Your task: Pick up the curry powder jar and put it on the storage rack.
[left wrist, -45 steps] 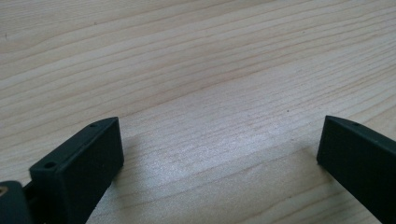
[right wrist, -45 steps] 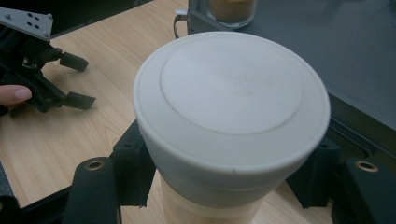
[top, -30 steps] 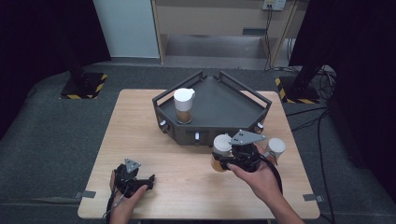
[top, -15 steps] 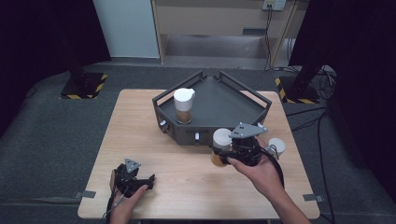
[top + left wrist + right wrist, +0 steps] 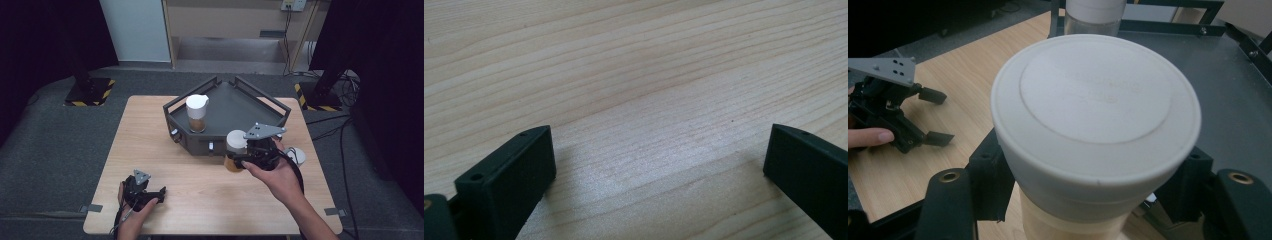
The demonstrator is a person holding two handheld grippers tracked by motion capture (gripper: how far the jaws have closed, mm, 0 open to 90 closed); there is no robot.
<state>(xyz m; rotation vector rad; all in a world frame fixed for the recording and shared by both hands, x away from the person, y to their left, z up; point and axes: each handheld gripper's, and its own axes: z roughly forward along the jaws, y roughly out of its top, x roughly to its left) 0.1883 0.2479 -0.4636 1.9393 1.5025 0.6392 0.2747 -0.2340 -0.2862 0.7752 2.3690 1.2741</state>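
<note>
Wooden table [image 5: 200, 200] | right gripper [image 5: 239, 159] clamps capped jar [image 5: 235, 150], lifted since earlier, tray [image 5: 235, 102] just ahead | left gripper [image 5: 150, 192] released, resting

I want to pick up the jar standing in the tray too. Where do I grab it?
Grab the jar round its body, just under the white lid, coming in level from the tray's open near side. It stands upright, and the wider lid makes a lip above the jaws.
</note>
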